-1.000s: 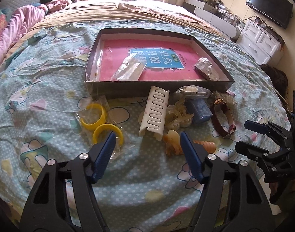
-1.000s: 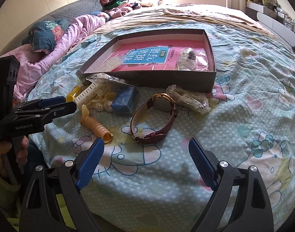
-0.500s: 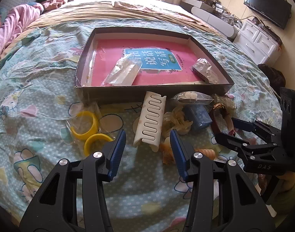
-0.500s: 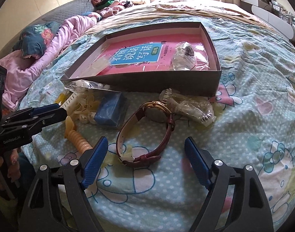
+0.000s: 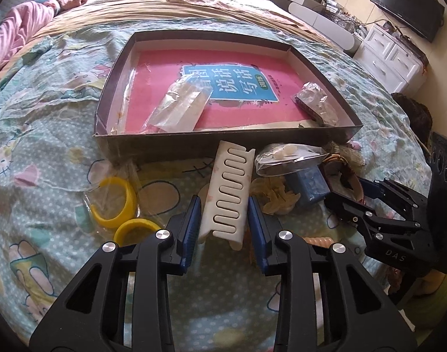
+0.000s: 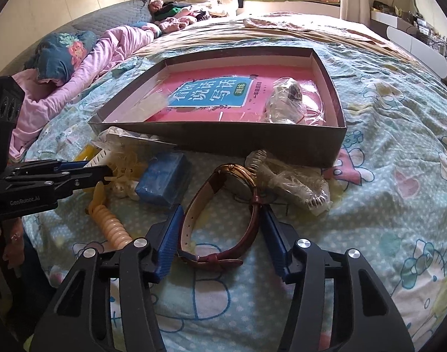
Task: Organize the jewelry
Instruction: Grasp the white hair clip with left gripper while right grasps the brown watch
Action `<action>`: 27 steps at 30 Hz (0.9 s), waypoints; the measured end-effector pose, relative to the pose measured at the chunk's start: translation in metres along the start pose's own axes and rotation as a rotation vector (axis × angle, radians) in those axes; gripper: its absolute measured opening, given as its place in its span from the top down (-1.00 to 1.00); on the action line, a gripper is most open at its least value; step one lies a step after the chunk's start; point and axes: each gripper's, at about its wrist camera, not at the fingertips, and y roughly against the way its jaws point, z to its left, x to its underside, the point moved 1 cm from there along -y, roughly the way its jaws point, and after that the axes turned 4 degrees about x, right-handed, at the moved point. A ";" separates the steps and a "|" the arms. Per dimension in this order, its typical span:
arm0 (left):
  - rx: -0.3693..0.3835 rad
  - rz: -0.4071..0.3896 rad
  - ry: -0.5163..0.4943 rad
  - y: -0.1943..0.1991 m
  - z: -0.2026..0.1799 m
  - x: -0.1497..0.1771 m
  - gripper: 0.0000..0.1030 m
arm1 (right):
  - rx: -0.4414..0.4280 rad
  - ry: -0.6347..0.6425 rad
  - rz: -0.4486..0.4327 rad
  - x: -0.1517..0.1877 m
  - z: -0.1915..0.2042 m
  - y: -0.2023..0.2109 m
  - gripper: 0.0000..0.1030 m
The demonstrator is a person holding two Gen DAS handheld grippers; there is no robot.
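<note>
The left gripper (image 5: 223, 220) stands with jaws spread either side of the white slotted hair clip (image 5: 230, 193), whose long axis runs 12 to 6 o'clock, straight along the fingers, near end between the pads; contact cannot be confirmed. The right gripper (image 6: 220, 234) likewise straddles the wristwatch (image 6: 223, 217), jaws apart, strap loop lying between them (dial at 12 o'clock). Both items lie on the bedspread (image 5: 47, 146) just short of the box (image 5: 194, 146). The clip's underside is hidden, and the bagged items are hard to identify.
</note>
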 end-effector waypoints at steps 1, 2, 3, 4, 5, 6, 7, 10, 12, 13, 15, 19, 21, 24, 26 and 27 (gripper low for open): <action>-0.001 0.002 -0.005 -0.002 0.000 -0.001 0.52 | -0.004 -0.002 -0.001 0.000 -0.001 0.002 0.05; 0.003 0.002 -0.008 -0.003 -0.001 -0.002 0.55 | -0.009 -0.005 -0.003 0.000 -0.002 0.003 0.06; 0.011 0.003 -0.008 -0.004 -0.001 -0.002 0.57 | -0.011 -0.005 -0.004 0.000 -0.002 0.005 0.07; 0.014 0.000 -0.006 -0.004 0.000 -0.002 0.59 | -0.014 -0.005 -0.006 0.000 -0.002 0.008 0.08; 0.016 -0.004 -0.004 -0.003 0.000 -0.001 0.59 | -0.018 -0.005 -0.007 0.000 -0.003 0.010 0.08; 0.019 -0.010 -0.001 -0.001 0.001 0.000 0.60 | -0.021 -0.005 -0.008 0.001 -0.003 0.012 0.08; 0.021 -0.016 0.003 0.000 0.001 0.001 0.61 | -0.022 -0.005 -0.009 0.002 -0.002 0.015 0.09; 0.025 -0.044 0.019 0.011 0.006 0.002 0.62 | -0.030 -0.005 -0.012 0.003 -0.002 0.022 0.09; 0.031 -0.065 0.036 0.019 0.010 0.003 0.62 | -0.033 0.000 -0.019 0.004 -0.002 0.028 0.09; 0.031 -0.074 0.042 0.023 0.012 0.004 0.62 | -0.035 0.002 -0.021 0.004 -0.002 0.031 0.09; 0.028 -0.090 0.049 0.031 0.015 0.005 0.62 | -0.037 0.005 -0.031 0.004 -0.001 0.037 0.09; 0.022 -0.131 0.072 0.048 0.021 0.005 0.62 | -0.043 0.013 -0.045 0.002 0.001 0.047 0.09; 0.011 -0.155 0.074 0.057 0.023 0.003 0.62 | -0.047 0.022 -0.055 0.000 0.003 0.051 0.09; -0.002 -0.192 0.084 0.071 0.028 0.001 0.62 | -0.052 0.034 -0.071 -0.004 0.007 0.055 0.09; -0.011 -0.214 0.092 0.078 0.031 -0.001 0.62 | -0.059 0.039 -0.081 -0.007 0.010 0.058 0.09; -0.019 -0.223 0.095 0.082 0.033 -0.001 0.62 | -0.062 0.042 -0.086 -0.009 0.011 0.059 0.09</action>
